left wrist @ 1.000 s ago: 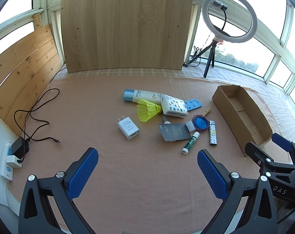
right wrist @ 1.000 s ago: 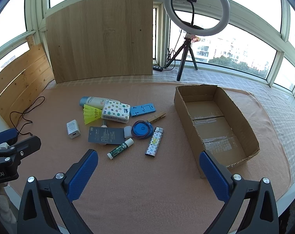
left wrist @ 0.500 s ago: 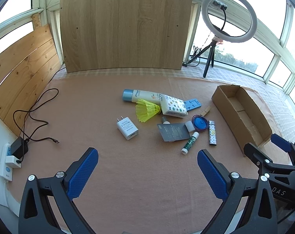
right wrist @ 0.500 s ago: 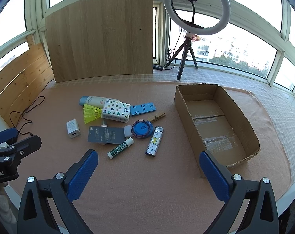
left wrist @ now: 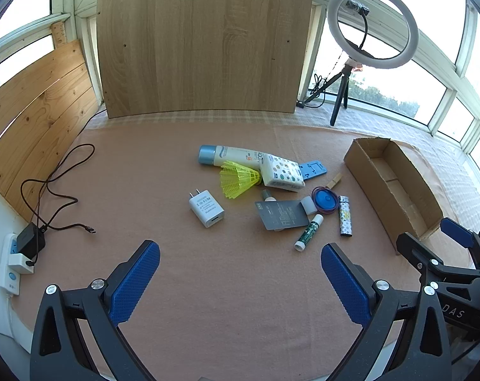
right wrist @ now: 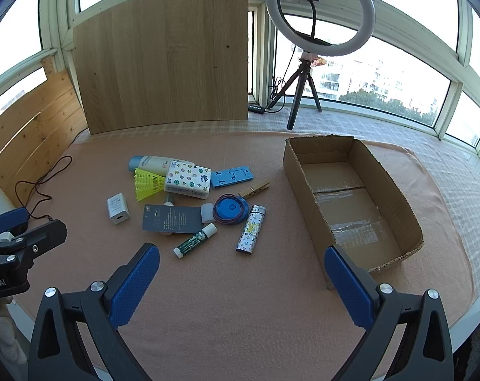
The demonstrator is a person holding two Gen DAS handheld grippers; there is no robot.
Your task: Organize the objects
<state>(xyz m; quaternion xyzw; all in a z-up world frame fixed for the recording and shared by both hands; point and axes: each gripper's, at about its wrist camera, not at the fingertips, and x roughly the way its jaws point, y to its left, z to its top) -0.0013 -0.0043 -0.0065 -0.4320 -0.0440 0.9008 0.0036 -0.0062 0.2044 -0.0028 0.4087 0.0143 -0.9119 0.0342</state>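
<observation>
Small objects lie in a loose heap on the pink cloth: a white charger, a yellow shuttlecock, a cream tube, a patterned tissue pack, a dark card, a lip balm stick, a patterned lighter, a blue round lid, a blue phone stand and a clothespin. An empty cardboard box stands to their right. My left gripper and right gripper are both open and empty, held near the front edge, short of the heap.
A ring light on a tripod stands at the back by the windows. A wooden board leans against the back. A power strip with a black adapter and cable lies at the left edge.
Both views have shifted very slightly; the objects and the grippers' opening are unchanged.
</observation>
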